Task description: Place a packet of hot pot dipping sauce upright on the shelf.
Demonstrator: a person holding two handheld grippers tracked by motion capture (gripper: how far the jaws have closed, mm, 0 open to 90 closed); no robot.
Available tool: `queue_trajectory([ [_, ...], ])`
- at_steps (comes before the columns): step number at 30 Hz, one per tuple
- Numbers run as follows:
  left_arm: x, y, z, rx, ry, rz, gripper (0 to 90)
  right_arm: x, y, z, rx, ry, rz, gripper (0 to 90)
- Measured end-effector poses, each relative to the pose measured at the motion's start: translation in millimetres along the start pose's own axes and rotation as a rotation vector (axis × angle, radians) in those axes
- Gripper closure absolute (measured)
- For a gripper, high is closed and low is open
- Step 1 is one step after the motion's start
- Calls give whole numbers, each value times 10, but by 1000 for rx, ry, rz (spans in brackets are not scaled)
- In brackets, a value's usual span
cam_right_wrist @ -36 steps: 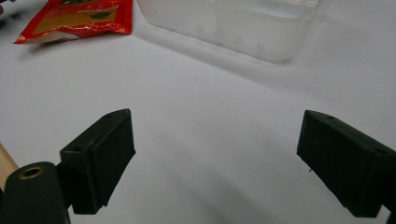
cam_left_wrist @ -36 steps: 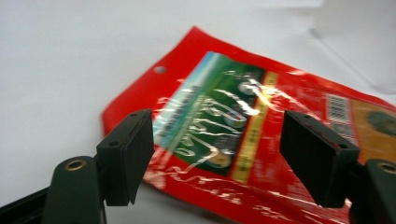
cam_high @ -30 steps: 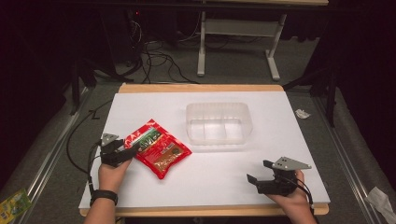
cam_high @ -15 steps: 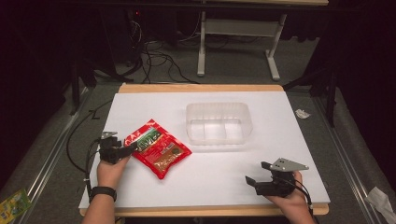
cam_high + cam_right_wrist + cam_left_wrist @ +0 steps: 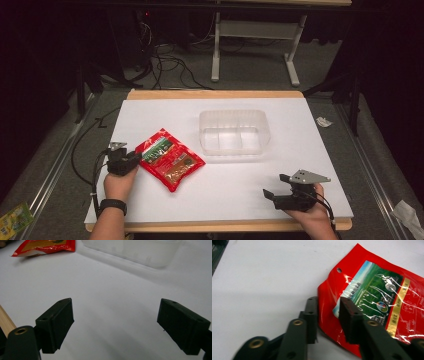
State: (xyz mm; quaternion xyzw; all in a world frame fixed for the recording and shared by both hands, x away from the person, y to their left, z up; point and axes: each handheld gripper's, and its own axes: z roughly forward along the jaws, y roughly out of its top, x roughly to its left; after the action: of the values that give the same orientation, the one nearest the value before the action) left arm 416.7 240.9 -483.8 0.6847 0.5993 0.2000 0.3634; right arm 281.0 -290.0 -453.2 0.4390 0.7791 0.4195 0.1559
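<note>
Gripping the near left edge of a red snack packet (image 5: 372, 300), the left gripper (image 5: 328, 315) had just been closing its jaws, and the packet's rim sat pinched between the two black pads. The packet (image 5: 169, 159) lay flat on the white table (image 5: 240, 200), left of centre, its glossy face with a green label upward, just beside and apart from a clear plastic container (image 5: 235, 133) standing farther back. Near the table's front right corner, the right gripper (image 5: 279, 186) rested in the person's hand, its fingers (image 5: 56, 321) spread wide over bare tabletop, well apart from the packet.
</note>
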Motion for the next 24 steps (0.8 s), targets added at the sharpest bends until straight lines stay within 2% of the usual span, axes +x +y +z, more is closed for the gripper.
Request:
queue_trajectory([
  [7, -22, -15, 2, -2, -16, 18, 823, 5, -7, 13, 7, 16, -4, 149],
  [12, -9, -19, -3, -1, -34, 11, 856, 18, -8, 20, 15, 23, -12, 153],
  [15, -18, -25, -8, -10, -46, 23, 873, 18, 4, -9, -6, 12, -6, 152],
  [20, -5, -32, -28, -28, -64, 21, 878, -10, 24, -55, -41, -13, -7, 146],
  [24, -4, -41, -47, -51, -70, 22, 879, -18, 48, -107, -60, -11, -9, 150],
])
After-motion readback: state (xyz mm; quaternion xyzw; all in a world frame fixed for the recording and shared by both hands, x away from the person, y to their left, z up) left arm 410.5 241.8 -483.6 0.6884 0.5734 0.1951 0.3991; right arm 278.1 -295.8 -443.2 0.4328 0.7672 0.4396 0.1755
